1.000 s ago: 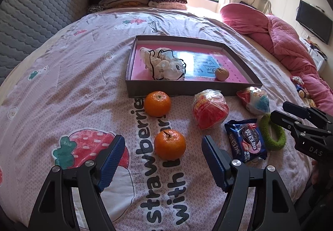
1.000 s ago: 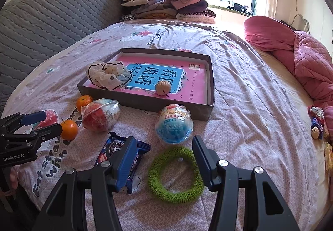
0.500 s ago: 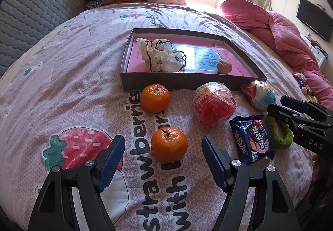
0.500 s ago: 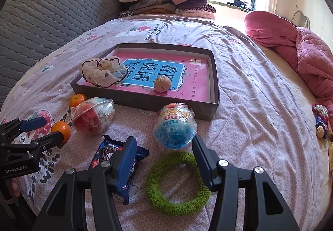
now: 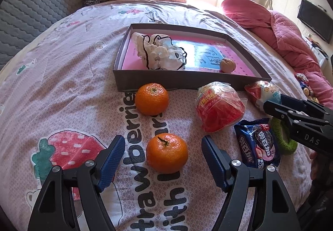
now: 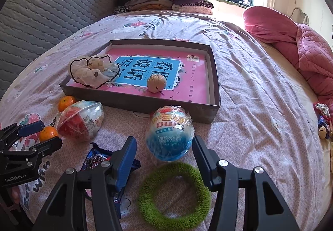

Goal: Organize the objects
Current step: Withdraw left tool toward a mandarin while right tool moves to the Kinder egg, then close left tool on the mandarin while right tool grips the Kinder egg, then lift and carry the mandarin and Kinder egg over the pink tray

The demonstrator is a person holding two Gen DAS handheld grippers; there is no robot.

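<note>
The left gripper (image 5: 163, 157) stands wide open over the bedsheet (image 5: 62, 76), holding nothing; the nearer orange (image 5: 167, 154) lies between its blue pads with a gap on each side. The right gripper (image 6: 164, 152) is also open and empty, with the green ring (image 6: 174, 194) on the sheet just below its fingertips and the blue wrapped ball (image 6: 169, 134) just beyond them, before the shallow box (image 6: 145, 104).

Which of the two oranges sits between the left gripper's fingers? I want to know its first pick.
The near orange, with its stem showing. The other orange lies by the box.
</note>
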